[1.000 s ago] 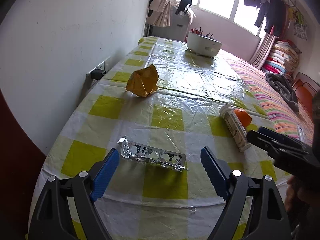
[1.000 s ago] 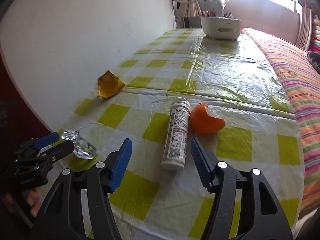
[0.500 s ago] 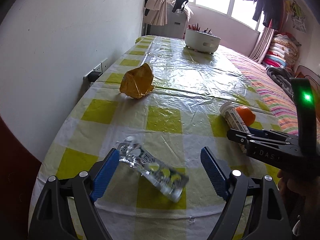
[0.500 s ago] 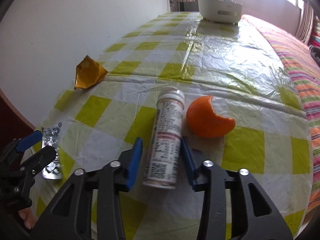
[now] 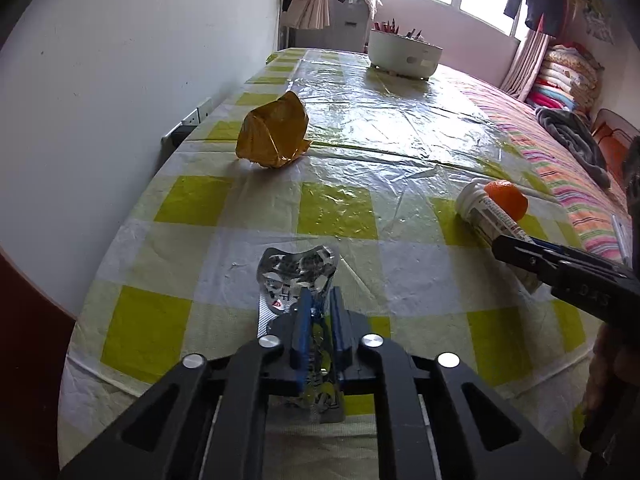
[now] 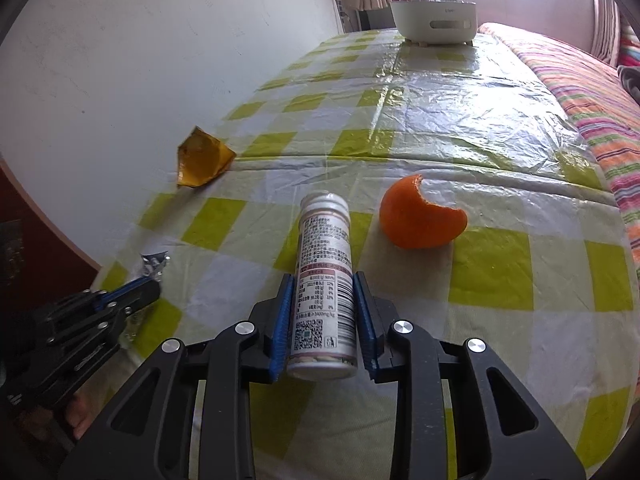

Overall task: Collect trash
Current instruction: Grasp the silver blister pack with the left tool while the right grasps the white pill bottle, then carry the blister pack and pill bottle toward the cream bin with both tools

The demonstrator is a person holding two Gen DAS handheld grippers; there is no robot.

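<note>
Our left tool (image 5: 319, 314) is clamped on a crumpled foil blister pack (image 5: 298, 276), whose free end sticks out ahead of the blue pads above the desk (image 5: 340, 216). On the foil we can make out only a small red mark; the rest of the print is too crumpled to read.

Our right tool (image 6: 322, 312) is closing on a white pill bottle (image 6: 325, 276) lying on its side, cap pointing away from us, with both pads against its sides. Its label carries dense small print, a barcode and a QR code near the base, and we cannot read the text. Just right of the bottle sits an orange peel (image 6: 420, 216). Well ahead and to the left lies a crumpled amber wrapper (image 6: 202, 158). At the far end stands a white bin (image 6: 434, 22).
</note>
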